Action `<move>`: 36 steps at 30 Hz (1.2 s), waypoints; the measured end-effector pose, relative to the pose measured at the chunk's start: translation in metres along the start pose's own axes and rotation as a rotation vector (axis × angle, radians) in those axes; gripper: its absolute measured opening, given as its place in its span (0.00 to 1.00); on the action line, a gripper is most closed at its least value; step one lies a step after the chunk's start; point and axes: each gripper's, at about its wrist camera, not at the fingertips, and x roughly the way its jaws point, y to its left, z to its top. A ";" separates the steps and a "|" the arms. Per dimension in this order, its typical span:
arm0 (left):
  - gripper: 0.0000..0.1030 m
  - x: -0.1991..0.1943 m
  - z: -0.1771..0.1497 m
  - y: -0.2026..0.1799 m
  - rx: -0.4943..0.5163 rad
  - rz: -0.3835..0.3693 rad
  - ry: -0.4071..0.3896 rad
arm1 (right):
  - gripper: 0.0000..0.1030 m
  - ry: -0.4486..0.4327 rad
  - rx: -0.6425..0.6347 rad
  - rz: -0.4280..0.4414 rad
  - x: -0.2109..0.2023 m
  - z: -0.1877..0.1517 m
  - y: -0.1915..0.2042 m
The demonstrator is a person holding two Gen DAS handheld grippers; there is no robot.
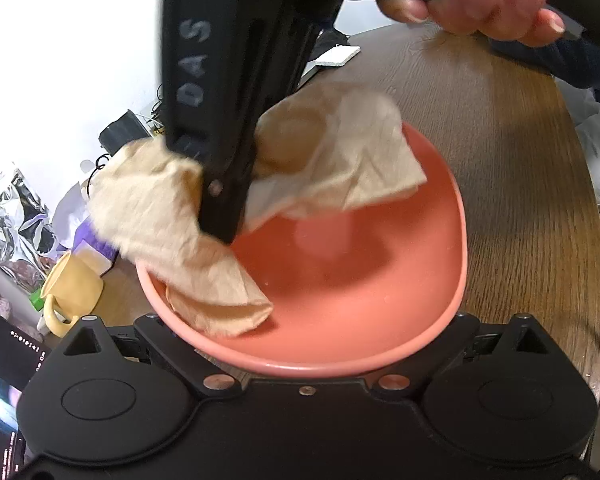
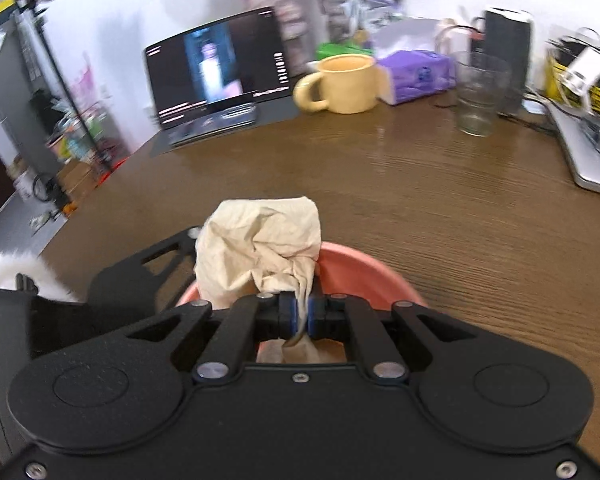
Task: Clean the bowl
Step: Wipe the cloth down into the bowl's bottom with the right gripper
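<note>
A salmon-pink bowl sits on the wooden table, right in front of my left gripper. Its jaws stand wide with the bowl between them, clasping its sides; the near rim hides the fingertips. My right gripper comes down from above into the bowl's left side, shut on a crumpled beige cloth. The cloth drapes over the far and left rim and lies partly inside. In the right wrist view the cloth is pinched between the blue pads of the right gripper, with the bowl below it.
A yellow mug, a purple tissue pack, an empty glass and a black cylinder stand at the table's far side. A lit tablet screen is far left and a silver laptop far right. A hand holds the right gripper's handle.
</note>
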 end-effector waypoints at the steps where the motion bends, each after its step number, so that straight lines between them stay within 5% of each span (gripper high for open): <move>1: 0.94 0.000 0.000 0.001 0.004 0.001 -0.003 | 0.06 0.003 -0.008 -0.012 0.000 -0.001 -0.001; 14: 0.93 -0.005 -0.001 0.001 -0.005 -0.003 -0.002 | 0.06 0.174 -0.225 -0.143 -0.004 -0.027 0.009; 21: 0.93 0.000 0.001 0.002 -0.014 -0.004 0.001 | 0.06 0.264 -0.343 -0.069 0.004 -0.040 0.035; 36: 0.93 -0.004 -0.001 -0.002 -0.004 -0.007 -0.002 | 0.06 0.082 -0.294 0.149 0.003 -0.026 0.036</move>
